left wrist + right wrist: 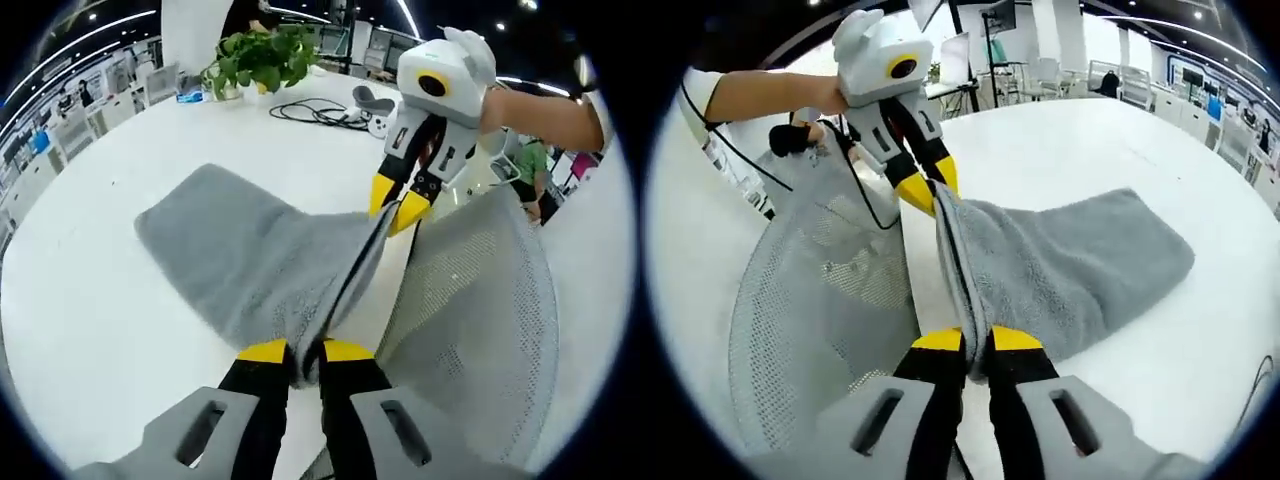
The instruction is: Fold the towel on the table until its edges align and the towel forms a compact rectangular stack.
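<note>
At near table edge: left gripper [305, 352] clamped on grey towel [250, 250] corner; right gripper [976, 340] likewise pinched shut on other corner of same edge. Edge taut between both, lifted off white table [90, 300]; rest of towel trails flat on table beyond. Mesh chair back [480, 320] just beside edge. Towel soft, limp, light, will sag and drape; hold at corners, keep edge tensioned. Far side: potted plant [262, 55], cables [315, 112].
</note>
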`<action>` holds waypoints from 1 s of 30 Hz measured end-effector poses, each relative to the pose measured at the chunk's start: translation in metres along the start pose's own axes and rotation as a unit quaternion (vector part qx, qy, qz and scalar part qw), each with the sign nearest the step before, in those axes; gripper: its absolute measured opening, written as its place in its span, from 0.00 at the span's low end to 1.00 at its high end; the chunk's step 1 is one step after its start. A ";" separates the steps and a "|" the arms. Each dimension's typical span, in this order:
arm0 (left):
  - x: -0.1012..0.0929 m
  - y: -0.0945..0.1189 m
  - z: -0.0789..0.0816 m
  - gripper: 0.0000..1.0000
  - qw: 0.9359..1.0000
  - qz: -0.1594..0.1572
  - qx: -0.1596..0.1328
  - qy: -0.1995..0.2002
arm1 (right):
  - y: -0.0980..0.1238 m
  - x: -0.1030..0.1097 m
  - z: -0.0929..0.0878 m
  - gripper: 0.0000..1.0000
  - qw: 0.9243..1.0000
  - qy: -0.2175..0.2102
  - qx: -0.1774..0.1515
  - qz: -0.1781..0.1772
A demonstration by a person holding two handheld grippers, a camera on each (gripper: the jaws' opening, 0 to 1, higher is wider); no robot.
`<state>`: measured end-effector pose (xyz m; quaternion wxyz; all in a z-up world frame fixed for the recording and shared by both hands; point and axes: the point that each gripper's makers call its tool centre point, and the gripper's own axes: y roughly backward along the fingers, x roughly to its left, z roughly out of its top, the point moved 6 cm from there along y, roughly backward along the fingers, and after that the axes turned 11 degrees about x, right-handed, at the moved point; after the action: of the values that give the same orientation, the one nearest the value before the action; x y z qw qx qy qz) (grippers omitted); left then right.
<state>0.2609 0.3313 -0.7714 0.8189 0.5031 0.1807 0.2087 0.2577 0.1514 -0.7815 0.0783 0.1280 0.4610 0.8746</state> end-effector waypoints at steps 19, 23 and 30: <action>0.010 0.042 0.032 0.10 0.998 -0.030 -0.048 0.019 | 0.047 -0.008 0.027 0.05 0.996 -0.045 -0.075 -0.009; 0.012 0.045 0.035 0.10 0.998 -0.042 -0.050 0.022 | 0.047 -0.005 0.027 0.05 0.996 -0.043 -0.074 0.005; 0.028 0.045 0.051 0.10 0.998 -0.015 -0.064 0.016 | 0.054 -0.026 0.036 0.05 0.994 -0.052 -0.093 -0.023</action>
<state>0.3033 0.3265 -0.7116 0.8497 0.4433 0.1872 0.2156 0.2919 0.1431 -0.7213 0.1339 0.1553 0.3762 0.9036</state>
